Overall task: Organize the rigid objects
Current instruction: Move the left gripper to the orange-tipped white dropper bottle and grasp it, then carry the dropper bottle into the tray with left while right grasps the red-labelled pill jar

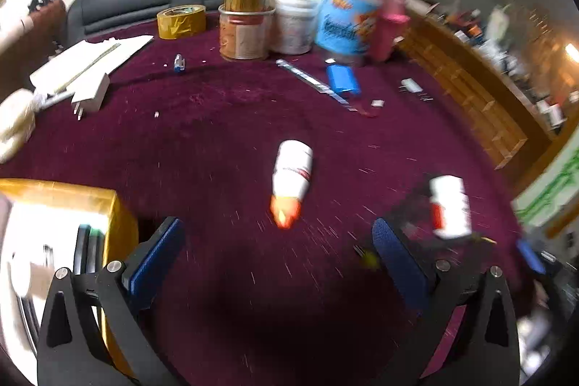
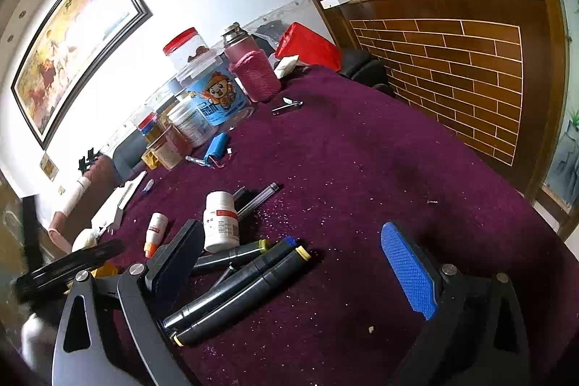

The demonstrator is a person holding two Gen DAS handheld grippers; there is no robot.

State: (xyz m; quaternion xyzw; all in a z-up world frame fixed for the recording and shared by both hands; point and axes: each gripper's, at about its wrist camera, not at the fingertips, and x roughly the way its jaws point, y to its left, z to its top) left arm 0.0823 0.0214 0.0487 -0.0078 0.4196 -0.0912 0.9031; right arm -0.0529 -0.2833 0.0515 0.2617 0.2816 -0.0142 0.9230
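— What's in all those tubs at the back of the purple cloth [image 2: 362, 161]?

— The tall clear jar with the red lid [image 2: 186, 51] has a few dark bits near the top, too small to name. The blue-labelled tub [image 2: 217, 100] in front of it I can't see into. The open round tin [image 1: 244, 31] holds a stack of red, blue and gold bands. Beside it sits a white tub [image 1: 293, 20], lid on.

— And the loose things?

— The small glue bottle [image 1: 291, 181] lies on its side in the middle of the cloth, long axis running toward the left gripper [image 1: 278, 252], orange tip nearest it. The white pill bottle [image 2: 220, 221] stands upright, cap up. Touching its base, three dark markers [image 2: 246, 277] lie side by side, coloured caps pointing away toward the far right.

— The grippers?

— Both spread wide, nothing between the pads. The right gripper [image 2: 300, 263] hangs just over the markers, the left one short of the glue bottle.
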